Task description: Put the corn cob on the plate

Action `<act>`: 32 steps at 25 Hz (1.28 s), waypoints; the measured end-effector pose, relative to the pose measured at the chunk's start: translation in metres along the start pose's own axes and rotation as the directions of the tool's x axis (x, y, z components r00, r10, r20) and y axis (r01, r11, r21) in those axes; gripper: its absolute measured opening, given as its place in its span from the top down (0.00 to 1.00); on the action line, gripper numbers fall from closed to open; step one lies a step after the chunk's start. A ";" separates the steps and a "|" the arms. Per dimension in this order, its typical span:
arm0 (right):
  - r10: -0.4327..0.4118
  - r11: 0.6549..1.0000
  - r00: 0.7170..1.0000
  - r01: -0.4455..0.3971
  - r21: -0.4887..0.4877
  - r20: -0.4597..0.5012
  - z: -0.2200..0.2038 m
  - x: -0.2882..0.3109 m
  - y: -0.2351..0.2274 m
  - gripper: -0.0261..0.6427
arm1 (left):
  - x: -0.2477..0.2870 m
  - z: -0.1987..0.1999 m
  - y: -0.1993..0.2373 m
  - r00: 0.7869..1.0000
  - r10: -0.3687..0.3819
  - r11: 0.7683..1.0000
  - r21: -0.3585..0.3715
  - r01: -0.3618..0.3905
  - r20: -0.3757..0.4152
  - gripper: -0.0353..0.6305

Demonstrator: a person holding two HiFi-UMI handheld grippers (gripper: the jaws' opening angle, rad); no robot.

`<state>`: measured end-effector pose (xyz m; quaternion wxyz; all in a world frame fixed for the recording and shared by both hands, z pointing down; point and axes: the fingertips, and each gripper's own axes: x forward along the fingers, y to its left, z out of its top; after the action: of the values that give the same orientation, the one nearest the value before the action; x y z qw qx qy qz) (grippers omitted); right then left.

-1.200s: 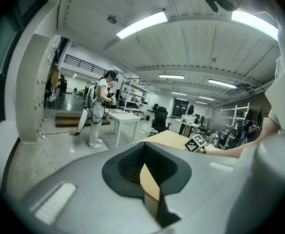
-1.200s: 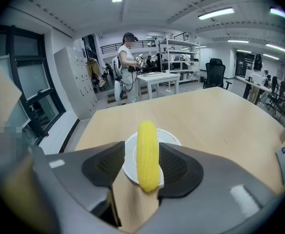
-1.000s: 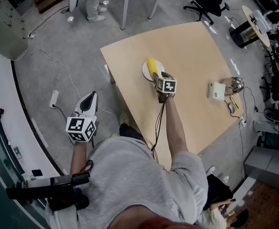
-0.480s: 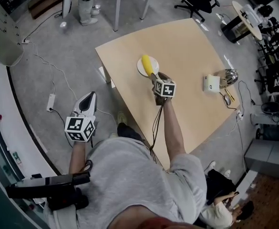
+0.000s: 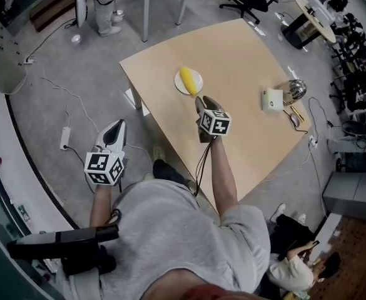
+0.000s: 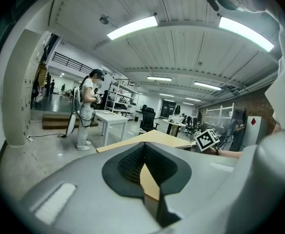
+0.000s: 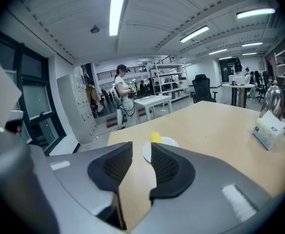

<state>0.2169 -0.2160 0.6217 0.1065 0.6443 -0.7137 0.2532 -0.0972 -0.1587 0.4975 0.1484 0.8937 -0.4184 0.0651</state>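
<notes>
The corn cob [image 5: 187,80] lies on the small white plate [image 5: 198,77], slantwise across it, with both ends reaching about to the rim. The plate sits toward the left side of the worktop [image 5: 251,55]. By the look of things the placing is done and nothing is in hand.

The right gripper [image 5: 202,99] hangs over the worktop just short of the plate and points toward it. Its jaws have just been closing and stand a narrow gap apart, with only bare worktop showing between them. The left gripper [image 5: 119,126] is held off the worktop's edge over the floor, well apart from the plate, its jaws brought together at the tips on nothing.

Should the cob need shifting, I judge it a stiff, fairly light thing that will not give under the pads. Its round body is the trouble: nudged from the side, it would roll on the shallow plate. The best hold is across the middle of its length, jaws square to its long axis and opened wider than the right ones are, so that it hangs level. Whether its surface is bumpy kernel or smooth plastic is too small to tell, so a firm squeeze seems safer than a light one. The plate looks light and may slide if pushed
</notes>
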 end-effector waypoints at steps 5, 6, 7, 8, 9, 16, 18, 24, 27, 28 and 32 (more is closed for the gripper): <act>0.003 1.000 0.999 -0.004 0.025 0.049 0.000 -0.030 0.008 0.80 | -0.005 -0.001 -0.012 0.999 -0.034 0.999 0.013 0.034 0.003 0.92; -0.002 1.000 0.998 0.000 0.026 0.060 0.000 -0.036 0.008 0.80 | -0.005 -0.002 -0.014 0.999 -0.040 0.999 0.015 0.040 0.002 0.92; -0.004 1.000 0.998 0.002 0.030 0.070 0.000 -0.042 0.009 0.81 | -0.006 -0.003 -0.017 0.999 -0.045 0.999 0.016 0.045 0.002 0.92; -0.004 0.999 0.997 0.001 0.038 0.082 0.000 -0.049 0.012 0.81 | -0.007 -0.004 -0.019 0.999 -0.051 0.999 0.017 0.051 0.003 0.92; -0.003 0.999 0.995 -0.002 0.047 0.096 0.001 -0.056 0.015 0.82 | -0.008 -0.004 -0.021 0.998 -0.058 0.998 0.018 0.058 0.005 0.92; -0.021 0.996 0.984 0.005 0.090 0.179 0.004 -0.102 0.029 0.87 | -0.017 -0.001 -0.040 0.993 -0.115 0.993 0.030 0.114 0.025 0.92; -0.028 0.995 0.982 0.010 0.095 0.189 0.001 -0.113 0.032 0.89 | -0.019 0.000 -0.046 0.991 -0.127 0.991 0.035 0.126 0.028 0.92; -0.065 0.993 0.975 0.042 0.114 0.210 -0.012 -0.146 0.037 0.94 | -0.024 -0.002 -0.058 0.987 -0.159 0.987 0.044 0.157 0.029 0.92; -0.086 0.991 0.973 0.060 0.122 0.215 -0.019 -0.157 0.041 0.94 | -0.024 -0.003 -0.061 0.985 -0.168 0.985 0.048 0.166 0.029 0.92; -0.089 0.990 0.972 0.061 0.129 0.219 -0.022 -0.161 0.043 0.95 | -0.025 -0.003 -0.062 0.985 -0.172 0.984 0.049 0.170 0.029 0.92; -0.087 0.985 0.966 0.047 0.167 0.243 -0.026 -0.177 0.051 0.95 | -0.026 -0.004 -0.067 0.981 -0.189 0.981 0.054 0.187 0.031 0.92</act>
<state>0.1889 -0.0475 0.5477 -0.0278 0.7013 -0.6766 0.2229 -0.0624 -0.0982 0.4808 0.1234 0.9338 -0.3328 0.0453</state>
